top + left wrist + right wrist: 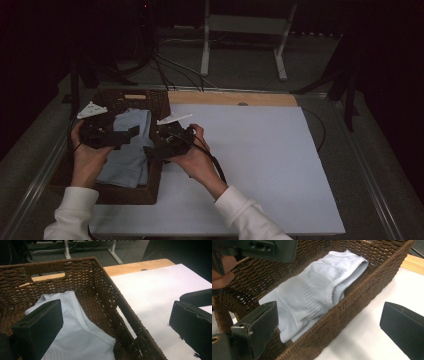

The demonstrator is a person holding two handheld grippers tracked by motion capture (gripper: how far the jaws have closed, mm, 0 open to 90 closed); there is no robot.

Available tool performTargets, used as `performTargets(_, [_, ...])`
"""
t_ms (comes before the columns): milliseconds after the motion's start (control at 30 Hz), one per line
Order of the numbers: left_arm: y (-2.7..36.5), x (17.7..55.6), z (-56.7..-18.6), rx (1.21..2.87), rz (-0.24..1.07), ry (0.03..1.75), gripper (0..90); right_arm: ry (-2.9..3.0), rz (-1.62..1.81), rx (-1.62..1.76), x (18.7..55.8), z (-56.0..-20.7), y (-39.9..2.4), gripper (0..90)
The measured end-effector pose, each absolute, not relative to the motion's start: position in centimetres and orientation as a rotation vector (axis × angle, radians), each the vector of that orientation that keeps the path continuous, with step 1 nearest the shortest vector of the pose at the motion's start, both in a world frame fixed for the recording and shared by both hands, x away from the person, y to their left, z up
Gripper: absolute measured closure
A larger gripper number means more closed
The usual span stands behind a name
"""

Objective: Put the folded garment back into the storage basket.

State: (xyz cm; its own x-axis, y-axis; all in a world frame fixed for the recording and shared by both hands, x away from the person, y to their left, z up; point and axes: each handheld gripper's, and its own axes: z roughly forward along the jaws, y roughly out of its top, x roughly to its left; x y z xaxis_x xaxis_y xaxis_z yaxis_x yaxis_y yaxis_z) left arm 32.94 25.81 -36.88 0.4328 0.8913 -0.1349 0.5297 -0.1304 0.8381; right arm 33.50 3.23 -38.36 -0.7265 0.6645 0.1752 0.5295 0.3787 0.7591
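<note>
Your left gripper [131,134] hovers over the wicker basket [155,102] with its jaws spread wide and empty, while your right gripper [156,148] straddles the basket's near wall, its jaws likewise apart. The pale blue garment [317,292] lies folded inside the basket, at the left end of the white-covered table [270,165].

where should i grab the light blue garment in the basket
Grip the garment at its thick banded edge, which lies bunched against the basket wall. Probably come straight down from above: the woven walls block any sideways approach, and that raised fold gives the tool something to pinch.
</note>
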Motion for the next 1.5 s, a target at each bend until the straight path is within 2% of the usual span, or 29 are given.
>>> performTargets(567, [23.7,31.3,-37.2,1.821,0.524,1.125,0.2,2.446,1.292,1.105,33.5,-39.4,0.3,2.3])
performTargets(1500, [22.0,28.6,-39.3,1.849,0.563,1.068,0.2,2.385,1.298,1.12,32.9,-41.3,-4.3,2.3])
